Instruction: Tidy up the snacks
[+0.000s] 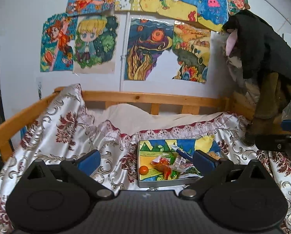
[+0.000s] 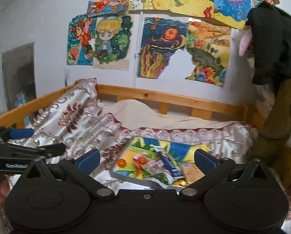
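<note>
A shallow grey tray [image 1: 157, 183] lined with a colourful drawing lies on the bed cover. Inside it are a small orange [image 1: 143, 170], crinkled orange snack packets [image 1: 164, 166], a clear wrapped snack [image 1: 179, 160] and a long blue packet [image 1: 181, 152]. My left gripper [image 1: 147, 160] hovers open just before the tray with nothing between its fingers. In the right wrist view the tray [image 2: 126, 177], orange [image 2: 122, 162] and blue packet [image 2: 168, 164] appear again, slightly blurred. My right gripper [image 2: 147, 160] is open and empty above the tray's near edge.
The patterned satin cover [image 1: 71, 128] is draped over a wooden bed frame [image 1: 149, 97] against a wall of drawings [image 1: 145, 48]. Dark clothes [image 1: 262, 44] hang at the right. The left gripper [image 2: 18, 150] and a hand [image 2: 1, 193] show at the left edge.
</note>
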Action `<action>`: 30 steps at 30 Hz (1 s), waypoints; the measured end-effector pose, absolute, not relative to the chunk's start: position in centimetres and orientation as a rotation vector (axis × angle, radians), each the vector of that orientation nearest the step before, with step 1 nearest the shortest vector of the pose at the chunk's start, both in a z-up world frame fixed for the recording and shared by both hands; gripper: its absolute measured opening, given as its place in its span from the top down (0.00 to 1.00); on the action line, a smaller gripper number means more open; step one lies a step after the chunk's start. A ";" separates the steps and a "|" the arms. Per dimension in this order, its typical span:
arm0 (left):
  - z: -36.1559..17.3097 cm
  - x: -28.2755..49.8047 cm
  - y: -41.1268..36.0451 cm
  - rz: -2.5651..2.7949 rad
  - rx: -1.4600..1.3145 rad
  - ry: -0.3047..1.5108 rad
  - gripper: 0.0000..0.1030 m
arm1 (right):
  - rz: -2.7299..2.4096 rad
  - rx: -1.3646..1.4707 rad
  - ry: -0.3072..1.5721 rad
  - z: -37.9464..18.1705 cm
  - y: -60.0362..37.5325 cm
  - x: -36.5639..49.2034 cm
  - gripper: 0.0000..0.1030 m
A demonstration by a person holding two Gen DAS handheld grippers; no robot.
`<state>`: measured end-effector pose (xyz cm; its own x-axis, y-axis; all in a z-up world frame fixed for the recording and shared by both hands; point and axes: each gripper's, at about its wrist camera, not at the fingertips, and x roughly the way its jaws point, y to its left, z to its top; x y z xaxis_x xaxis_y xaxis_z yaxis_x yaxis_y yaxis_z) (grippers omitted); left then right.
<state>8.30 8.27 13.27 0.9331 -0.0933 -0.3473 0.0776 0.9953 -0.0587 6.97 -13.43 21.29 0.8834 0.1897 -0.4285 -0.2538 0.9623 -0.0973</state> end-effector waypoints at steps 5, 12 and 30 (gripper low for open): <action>14.1 6.3 8.3 -0.065 -0.066 0.361 0.00 | 0.180 -0.160 0.400 23.2 -13.4 4.1 0.01; 15.3 3.5 8.3 -0.053 -0.063 0.330 0.00 | 0.157 -0.118 0.370 23.6 -13.2 -0.8 0.01; 10.2 3.0 6.6 -0.150 -0.109 0.334 0.00 | 0.144 0.006 0.334 15.4 -16.6 -0.7 0.01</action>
